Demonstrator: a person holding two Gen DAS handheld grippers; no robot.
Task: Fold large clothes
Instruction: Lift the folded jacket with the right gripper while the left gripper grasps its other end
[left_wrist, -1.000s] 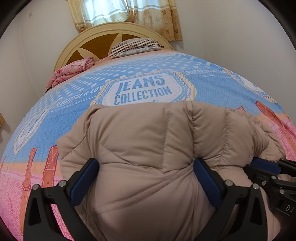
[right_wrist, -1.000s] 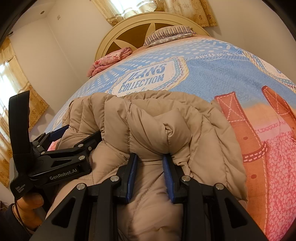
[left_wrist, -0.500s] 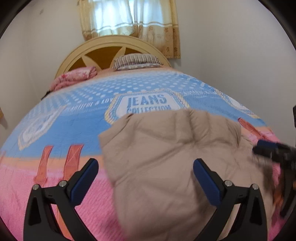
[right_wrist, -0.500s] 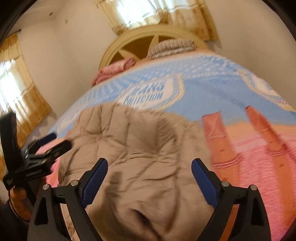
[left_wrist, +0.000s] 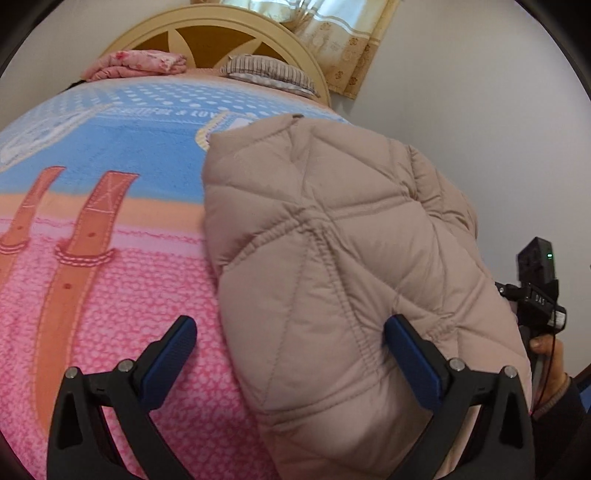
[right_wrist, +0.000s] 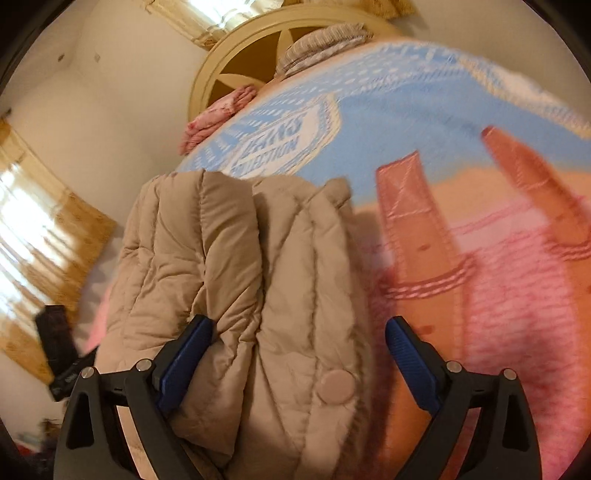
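A folded beige quilted jacket (left_wrist: 332, 240) lies on the pink and blue bedspread (left_wrist: 110, 295). My left gripper (left_wrist: 290, 325) is open over the jacket's left edge: its right finger rests against the padding and its left finger hangs over bare bedspread. In the right wrist view the jacket (right_wrist: 240, 258) sits left of centre with a round snap button showing. My right gripper (right_wrist: 299, 325) has its jaws opening wide around the jacket's near right edge, and the pads do not press on it. The hand holding the right gripper (left_wrist: 546, 347) shows at the far right.
A cream wooden headboard (left_wrist: 221, 29) stands at the far end, with a striped pillow (left_wrist: 269, 72) and a folded pink blanket (left_wrist: 136, 62) before it. Curtains (right_wrist: 48, 236) hang at the left, a white wall (left_wrist: 480, 110) at the right. Bare bedspread (right_wrist: 480, 295) lies right of the jacket.
My right gripper opened and let go of the pinched jacket fold. Both grippers drew back and apart, so the jacket now sits right in the left view and left in the right view.
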